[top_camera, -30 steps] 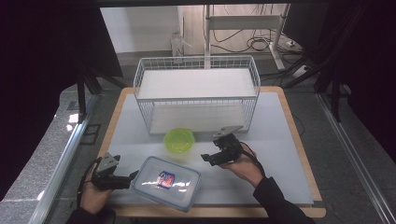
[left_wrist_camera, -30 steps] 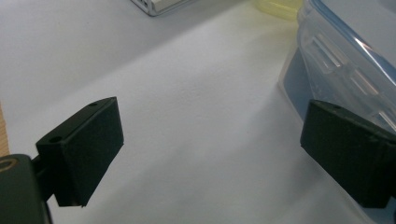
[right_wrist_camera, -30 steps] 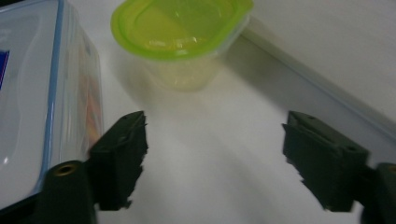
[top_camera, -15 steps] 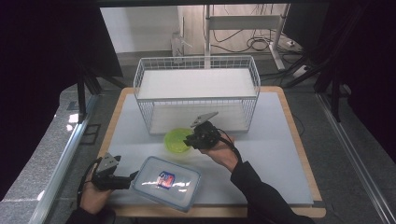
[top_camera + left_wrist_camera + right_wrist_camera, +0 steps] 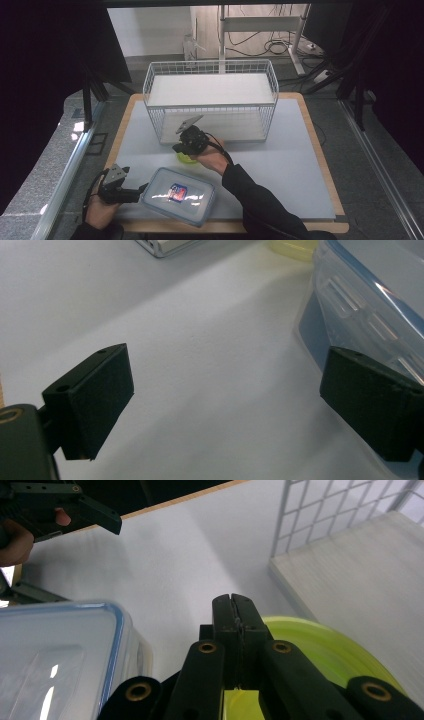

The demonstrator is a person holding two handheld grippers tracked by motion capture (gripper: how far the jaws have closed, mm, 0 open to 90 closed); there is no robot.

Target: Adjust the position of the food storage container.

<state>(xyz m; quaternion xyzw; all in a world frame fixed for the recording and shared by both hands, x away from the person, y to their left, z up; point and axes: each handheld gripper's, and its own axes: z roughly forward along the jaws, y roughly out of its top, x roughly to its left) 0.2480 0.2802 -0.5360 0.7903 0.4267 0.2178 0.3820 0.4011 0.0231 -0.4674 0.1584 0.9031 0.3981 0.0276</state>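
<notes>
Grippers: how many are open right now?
1. The left gripper is open, jaws wide apart, one jaw at the lidded container. The right gripper is shut, over the yellow-green bowl.

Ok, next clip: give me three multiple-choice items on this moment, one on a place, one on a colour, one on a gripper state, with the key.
1. Where is the bowl?
A. inside the wire basket
B. on the mat just in front of the wire basket
C. on the box lid

2. What colour is the bowl?
A. yellow-green
B. red
C. black

3. How do the left gripper jaws stand?
A. shut on the bowl
B. shut on nothing
C. open, beside the box

Key:
1 B: the high view shows it on the mat below the basket's front edge, under the right gripper.
2 A: the right gripper view shows a yellow-green rim.
3 C: the left gripper view shows the jaws wide apart with bare mat between them and the box at the right jaw.
</notes>
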